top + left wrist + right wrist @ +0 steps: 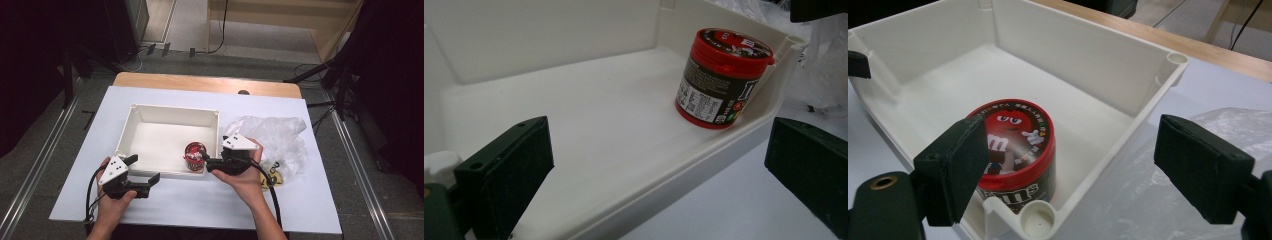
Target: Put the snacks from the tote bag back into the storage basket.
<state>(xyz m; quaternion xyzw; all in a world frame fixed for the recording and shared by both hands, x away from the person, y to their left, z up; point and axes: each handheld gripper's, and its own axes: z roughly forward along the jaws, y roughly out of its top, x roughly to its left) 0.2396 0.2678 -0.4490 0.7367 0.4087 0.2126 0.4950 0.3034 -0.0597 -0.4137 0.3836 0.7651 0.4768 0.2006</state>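
Bright overhead light on the table, dark surroundings, slightly soft focus.

I think I work in a lab or recording studio, not a home. The table (320, 210) has a white sheet on top and stands between metal rails (35, 165) on grey floor. Black stands (345, 75) are around it, cables (220, 35) lie behind.

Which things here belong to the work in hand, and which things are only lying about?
In the work:
- red candy tub, standing in a corner of the white bin
- right gripper, open beside the tub
- left gripper, open at the bin's near wall

Lying about:
- crumpled clear plastic bag
- yellow item partly under it
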